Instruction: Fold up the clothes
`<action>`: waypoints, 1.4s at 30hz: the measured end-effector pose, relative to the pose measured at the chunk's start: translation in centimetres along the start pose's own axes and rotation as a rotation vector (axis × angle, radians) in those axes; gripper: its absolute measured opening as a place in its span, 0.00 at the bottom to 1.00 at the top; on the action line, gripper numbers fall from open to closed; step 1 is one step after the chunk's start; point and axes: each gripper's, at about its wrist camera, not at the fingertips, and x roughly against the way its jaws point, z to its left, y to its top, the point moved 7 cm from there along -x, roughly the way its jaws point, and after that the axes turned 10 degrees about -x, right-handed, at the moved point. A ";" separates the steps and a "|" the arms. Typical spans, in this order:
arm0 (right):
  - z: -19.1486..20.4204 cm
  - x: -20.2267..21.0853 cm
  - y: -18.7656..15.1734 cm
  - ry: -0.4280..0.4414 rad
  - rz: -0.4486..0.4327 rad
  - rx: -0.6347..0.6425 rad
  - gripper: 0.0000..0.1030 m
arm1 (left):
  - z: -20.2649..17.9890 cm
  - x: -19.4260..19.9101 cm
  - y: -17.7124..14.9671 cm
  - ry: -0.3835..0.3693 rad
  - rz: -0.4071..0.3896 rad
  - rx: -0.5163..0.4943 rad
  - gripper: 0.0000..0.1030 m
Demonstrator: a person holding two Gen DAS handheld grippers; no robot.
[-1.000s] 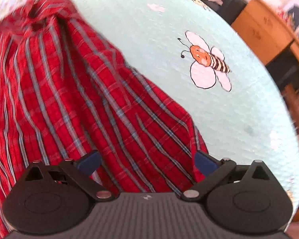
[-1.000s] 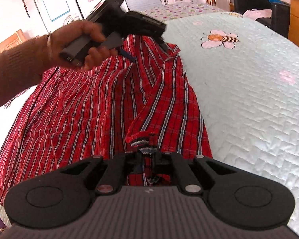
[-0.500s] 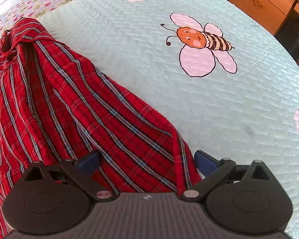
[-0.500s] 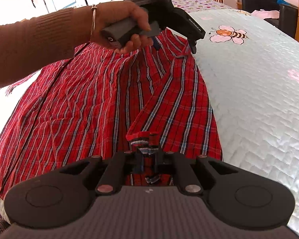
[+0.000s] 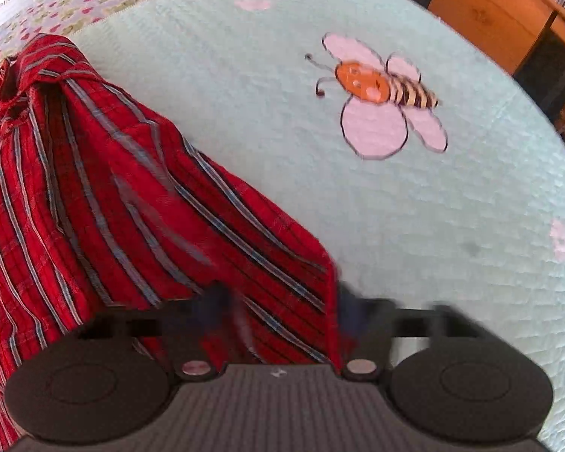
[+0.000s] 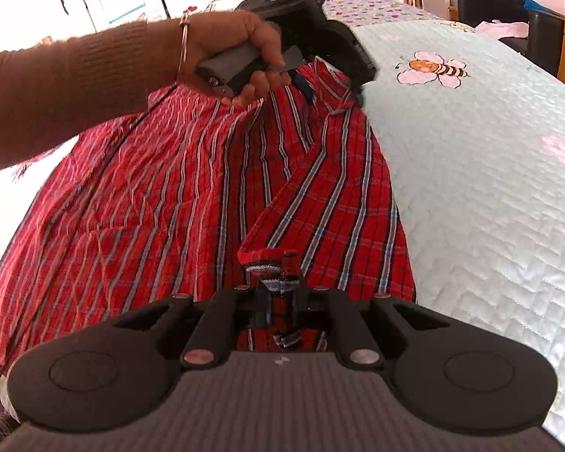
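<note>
Left wrist view: our left gripper (image 5: 278,312) fingers have just been closing on the shirt (image 5: 139,196) edge between them; the right gripper (image 6: 280,301) pinches the hem, so we can fold.

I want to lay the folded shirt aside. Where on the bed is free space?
The pale quilt is bare between the red plaid shirt and the bee picture, and nearer too. The shirt's side is crowded: both tongs, left and right, work there.
</note>
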 end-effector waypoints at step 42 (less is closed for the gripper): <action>17.3 -3.6 -9.2 0.481 0.441 0.227 0.09 | 24.3 18.6 -23.6 0.162 -0.225 0.479 0.05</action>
